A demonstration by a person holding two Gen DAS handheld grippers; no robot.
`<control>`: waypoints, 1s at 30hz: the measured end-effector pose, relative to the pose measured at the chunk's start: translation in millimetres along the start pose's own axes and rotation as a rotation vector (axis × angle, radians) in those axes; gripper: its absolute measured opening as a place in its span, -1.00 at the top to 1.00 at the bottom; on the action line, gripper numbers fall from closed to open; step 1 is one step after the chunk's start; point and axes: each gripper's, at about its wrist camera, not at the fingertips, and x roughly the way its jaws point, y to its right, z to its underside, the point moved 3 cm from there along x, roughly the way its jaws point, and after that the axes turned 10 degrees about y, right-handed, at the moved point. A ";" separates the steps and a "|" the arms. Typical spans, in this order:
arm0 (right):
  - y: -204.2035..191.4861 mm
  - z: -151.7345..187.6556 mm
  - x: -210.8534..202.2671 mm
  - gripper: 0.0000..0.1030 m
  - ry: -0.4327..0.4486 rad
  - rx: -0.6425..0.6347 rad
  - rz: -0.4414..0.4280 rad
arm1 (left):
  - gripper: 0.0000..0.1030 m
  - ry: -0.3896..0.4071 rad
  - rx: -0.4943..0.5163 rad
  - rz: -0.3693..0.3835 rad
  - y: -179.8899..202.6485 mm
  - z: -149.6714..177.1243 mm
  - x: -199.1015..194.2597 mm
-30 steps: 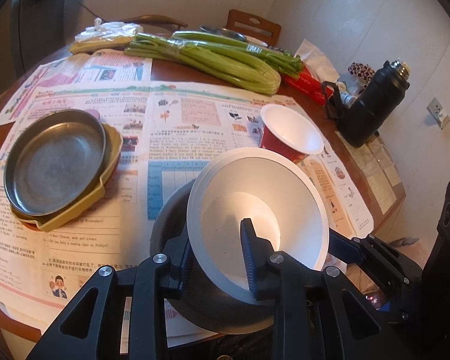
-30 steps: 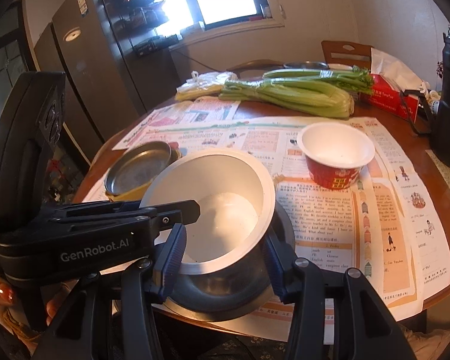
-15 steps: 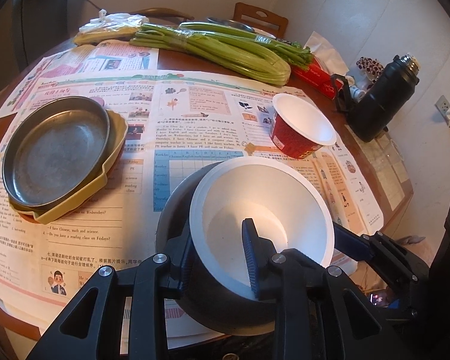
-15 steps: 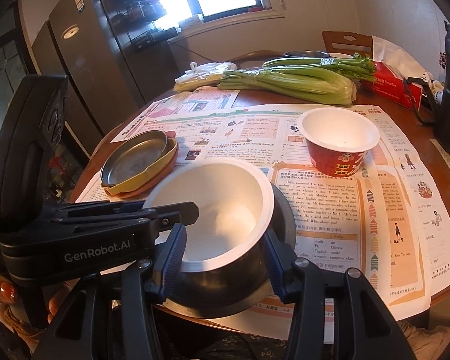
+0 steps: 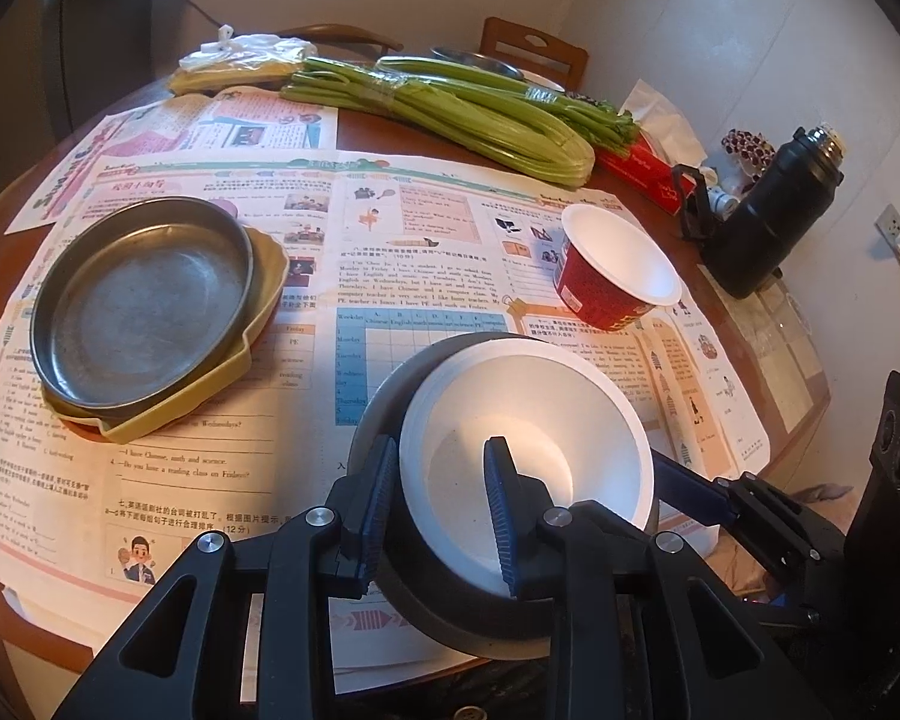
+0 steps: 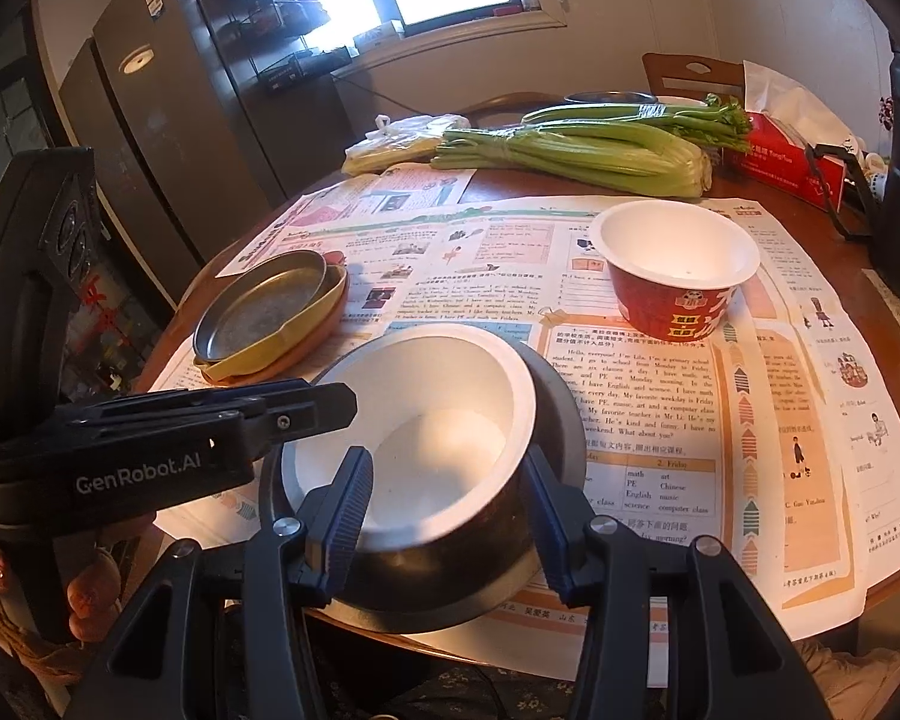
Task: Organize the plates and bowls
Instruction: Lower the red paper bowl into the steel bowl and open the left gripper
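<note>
Over the last second the white bowl (image 5: 528,432) has settled deeper into the metal bowl (image 6: 546,396) at the tabletop's (image 5: 390,126) near edge, left hand-held gripper (image 5: 444,492) clamped on both rims, right hand-held gripper (image 6: 447,498) clamped around the metal bowl, so nesting looks done.

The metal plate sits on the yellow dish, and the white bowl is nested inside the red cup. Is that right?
Not quite. The white bowl is nested in the dark metal bowl, not the red cup, as the right wrist view shows. The metal plate does sit on the yellow dish.

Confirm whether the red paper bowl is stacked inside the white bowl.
No: the red paper bowl stands alone on the newspaper, apart from the white bowl.
</note>
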 end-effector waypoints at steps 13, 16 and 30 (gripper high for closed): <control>6.9 -4.9 -6.9 0.01 0.023 0.020 0.015 | 0.18 0.027 0.011 -0.028 -0.3 -1.8 -11.6; 7.2 -6.0 -8.7 0.01 0.031 0.018 0.021 | 0.14 0.031 0.012 -0.030 -0.4 -1.8 -12.9; 23.3 -19.4 -30.9 0.01 0.115 0.030 0.078 | -0.02 0.076 0.045 -0.023 13.3 -4.5 -28.9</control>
